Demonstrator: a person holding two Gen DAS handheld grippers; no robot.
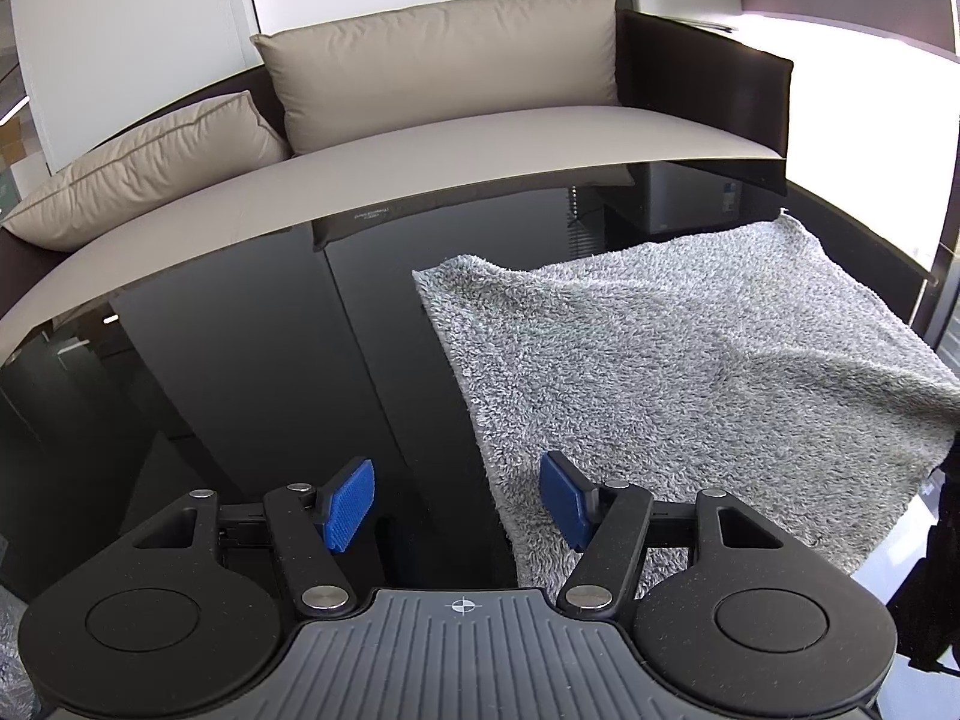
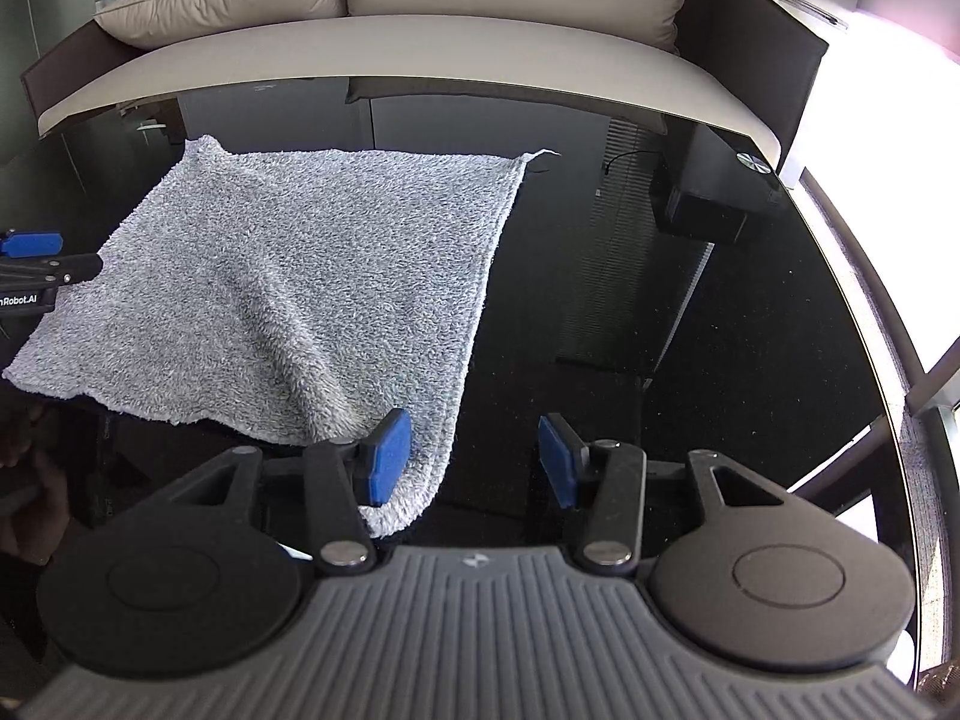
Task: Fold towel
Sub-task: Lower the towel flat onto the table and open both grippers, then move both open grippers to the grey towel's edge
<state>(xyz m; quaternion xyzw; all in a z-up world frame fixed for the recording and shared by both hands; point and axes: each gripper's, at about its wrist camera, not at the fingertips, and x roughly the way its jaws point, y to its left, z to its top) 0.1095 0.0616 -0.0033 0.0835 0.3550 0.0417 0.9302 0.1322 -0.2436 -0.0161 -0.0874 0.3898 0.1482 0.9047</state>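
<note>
grey towel lies spread on the glossy black desk, rumpled, with a raised ridge running toward its near right corner. left tongs gaping wide, nothing between the blue pads; they sit at the towel's left edge, right pad over the fabric, left pad over bare desk. right tongs also spread wide, holding nothing, at the towel's near right corner; left pad over the towel, right pad over bare desk. beige sofa with cushions beyond the desk's far edge.
</note>
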